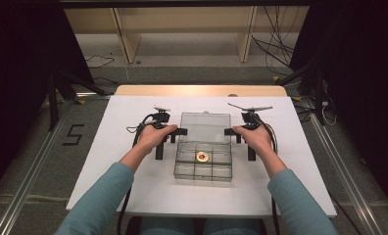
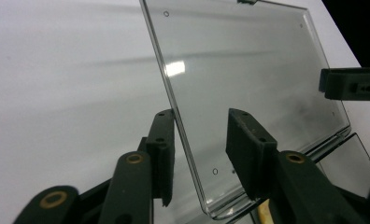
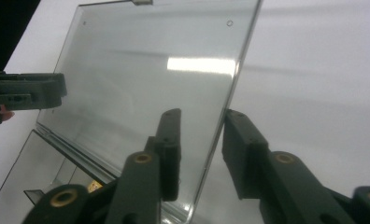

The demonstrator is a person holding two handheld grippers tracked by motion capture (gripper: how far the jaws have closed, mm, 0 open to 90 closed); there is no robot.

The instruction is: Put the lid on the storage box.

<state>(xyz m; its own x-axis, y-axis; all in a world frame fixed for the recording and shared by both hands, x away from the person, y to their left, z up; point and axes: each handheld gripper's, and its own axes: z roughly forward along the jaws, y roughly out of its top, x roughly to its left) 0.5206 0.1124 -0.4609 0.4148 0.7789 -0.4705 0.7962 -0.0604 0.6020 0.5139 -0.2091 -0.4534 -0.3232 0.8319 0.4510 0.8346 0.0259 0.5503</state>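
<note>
Behind the compartment box (image 1: 203, 164) on the desk (image 1: 133, 186), you are bracketing its raised clear lid (image 1: 205, 127) with your left tool (image 2: 199, 140) and right tool (image 3: 199, 140), both part-open and loosely straddling side edges, risking it slipping and slamming.

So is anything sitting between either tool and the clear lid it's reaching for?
Nothing visible does. The left tool straddles the left edge of the raised lid, and the right tool straddles its right edge. In both tool views a gap shows beside the edge, so neither looks clamped yet.
</note>
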